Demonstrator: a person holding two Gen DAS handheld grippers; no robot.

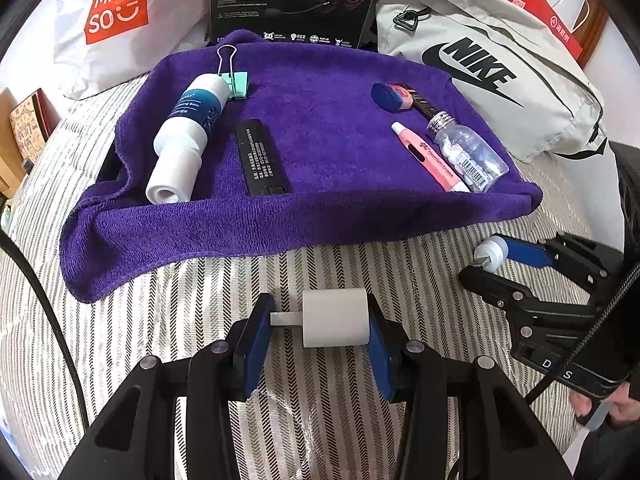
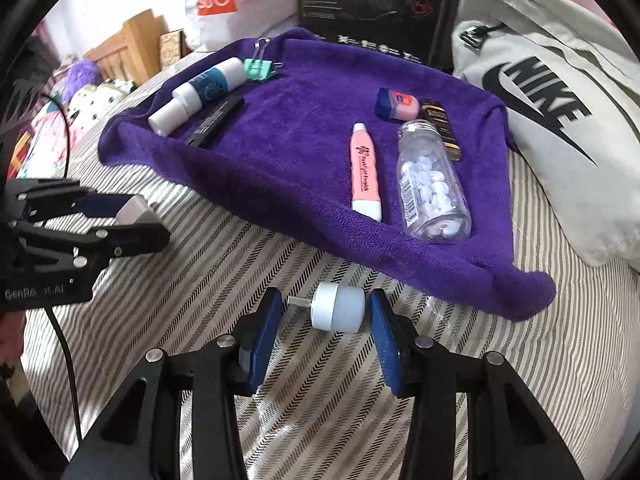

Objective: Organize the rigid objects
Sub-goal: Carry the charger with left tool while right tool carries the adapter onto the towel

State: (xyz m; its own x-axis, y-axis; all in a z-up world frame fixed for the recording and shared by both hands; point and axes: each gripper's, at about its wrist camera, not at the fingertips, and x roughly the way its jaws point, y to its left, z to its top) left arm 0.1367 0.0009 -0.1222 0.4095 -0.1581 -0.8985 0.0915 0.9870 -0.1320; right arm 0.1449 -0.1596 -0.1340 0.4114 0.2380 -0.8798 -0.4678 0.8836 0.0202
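Left wrist view. What is in the near jaws?

**Ben:** The left gripper (image 1: 320, 320) has narrow jaws. They hold a square white plug (image 1: 335, 317) sideways, above the striped bed cover (image 1: 200, 320). One pad is on the plug's flat end. The other pad is on its thin metal pin (image 1: 285, 319).

**Ana:** Is that a good hold?

**Ben:** I think not. The pin is small and smooth. The plug could spin or slip out and drop on the bed.

**Ana:** And the other one?

**Ben:** In the right wrist view, the right gripper (image 2: 324, 312) has a round white plug (image 2: 340, 308) between narrow jaws. I cannot tell if the pads press on it. If they do not, a lift would leave it behind. It is round, so it could roll away too.

**Ana:** Where should the plugs go?

**Ben:** I guess on the purple towel (image 2: 304, 128), which is farther away. The other small things lie there.

**Ana:** What could go wrong there?

**Ben:** The clear bottle (image 2: 432, 176) and the pink tube (image 2: 365, 172) lie at the towel's near right edge. A bump could roll the bottle off. The two grippers are also near each other, so they could knock together.
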